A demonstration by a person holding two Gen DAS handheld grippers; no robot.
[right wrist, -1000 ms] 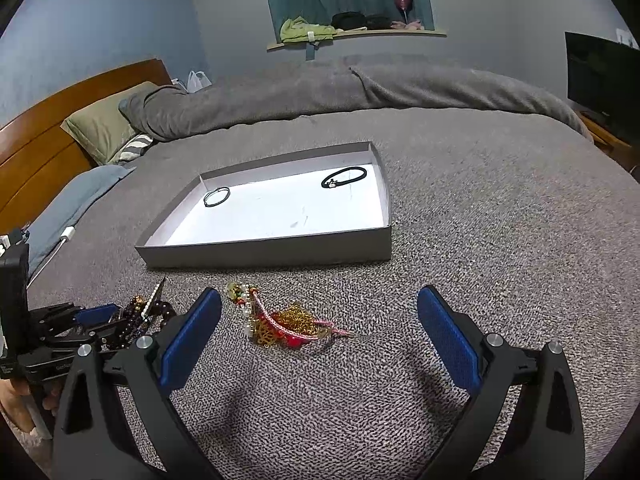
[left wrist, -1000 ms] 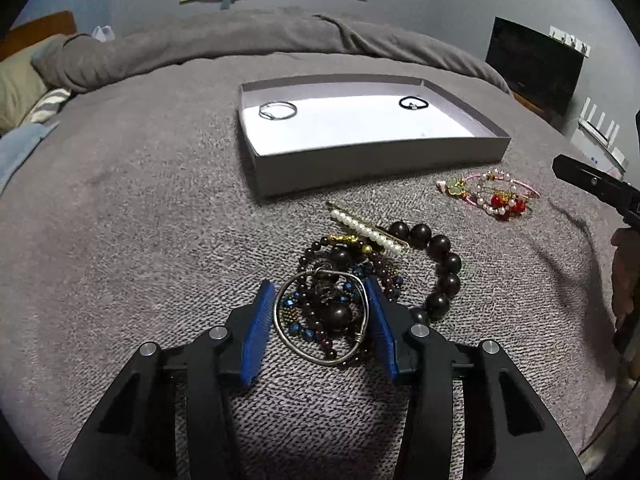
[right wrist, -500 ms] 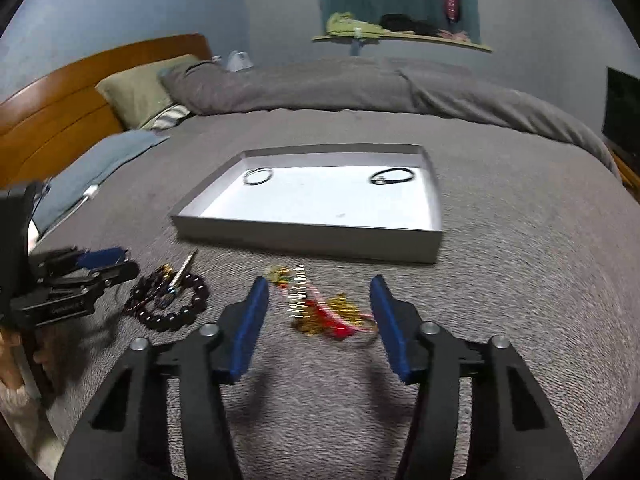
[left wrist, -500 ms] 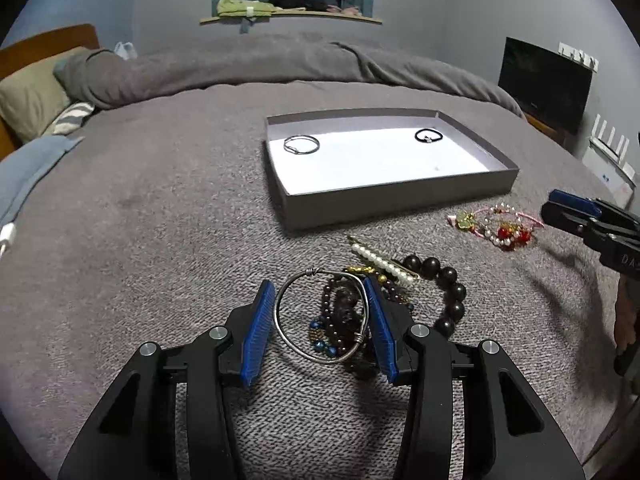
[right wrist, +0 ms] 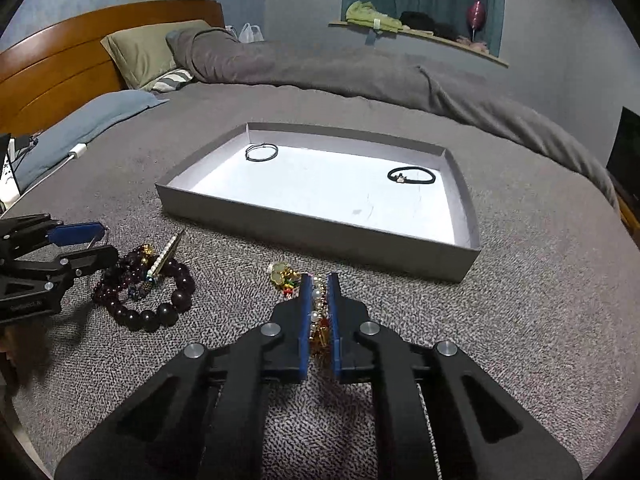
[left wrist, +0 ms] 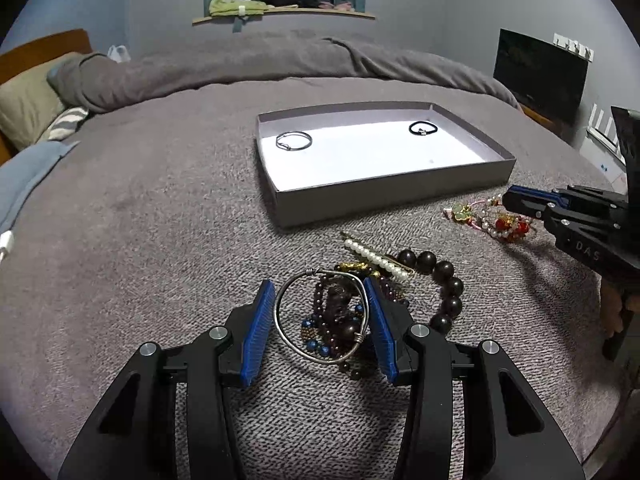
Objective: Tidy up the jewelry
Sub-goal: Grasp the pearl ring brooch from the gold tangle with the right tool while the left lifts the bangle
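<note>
Blue pads of the right hand-held gripper point(right wrist: 319, 292) pinched the red-and-pearl bead bracelet point(right wrist: 318, 312) on the grey bed point(right wrist: 500, 320); the left hand-held gripper point(left wrist: 320, 300), half open, clasped a silver wire bangle point(left wrist: 320, 318).

The blanket point(left wrist: 160, 208) is grey cloth with a rough, knitted look; the tray point(left wrist: 384, 196) looks like matt grey cardboard with a smooth white floor; the bangle point(left wrist: 320, 316) is shiny metal wire; the big beads point(right wrist: 160, 312) are dark and glossy; the headboard point(right wrist: 60, 68) is polished wood; the pads point(left wrist: 258, 336) are ribbed blue, on matt black plastic.
</note>
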